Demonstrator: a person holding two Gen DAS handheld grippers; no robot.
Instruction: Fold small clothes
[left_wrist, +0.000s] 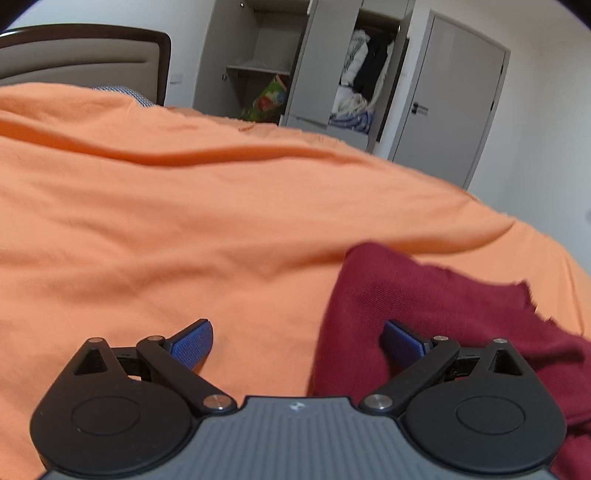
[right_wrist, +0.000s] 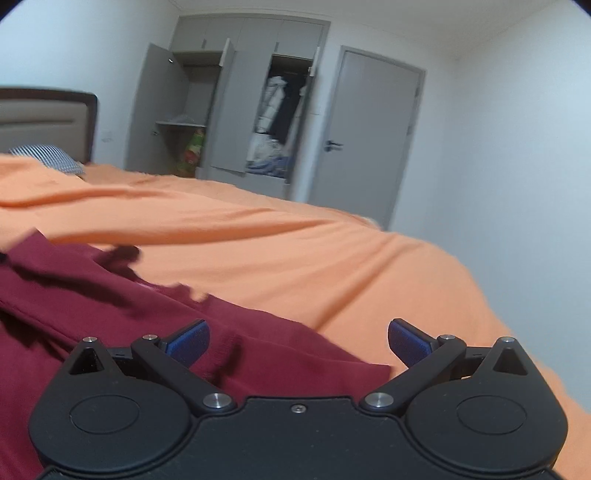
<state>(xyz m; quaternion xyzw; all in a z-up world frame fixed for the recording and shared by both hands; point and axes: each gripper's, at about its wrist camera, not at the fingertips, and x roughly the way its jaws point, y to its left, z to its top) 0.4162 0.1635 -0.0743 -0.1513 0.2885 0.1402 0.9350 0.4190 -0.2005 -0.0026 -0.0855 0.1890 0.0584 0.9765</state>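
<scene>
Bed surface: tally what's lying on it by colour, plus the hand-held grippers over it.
Maroon garment: 1
Orange bed cover: 1
Striped pillow: 1
Hand-held grippers, both open: 2 (left hand-held gripper, right hand-held gripper)
Total: 5

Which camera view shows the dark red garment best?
The right wrist view: the dark red garment spreads across its lower left, with its frayed edge. The left wrist view shows only one bunched part at right.

both tools share black round hubs, black link arms with silver pivot screws and blue textured pads (left_wrist: 194, 343); the left gripper (left_wrist: 297, 341) has a ribbed grey body, the right gripper (right_wrist: 299, 341) a plain black one.
</scene>
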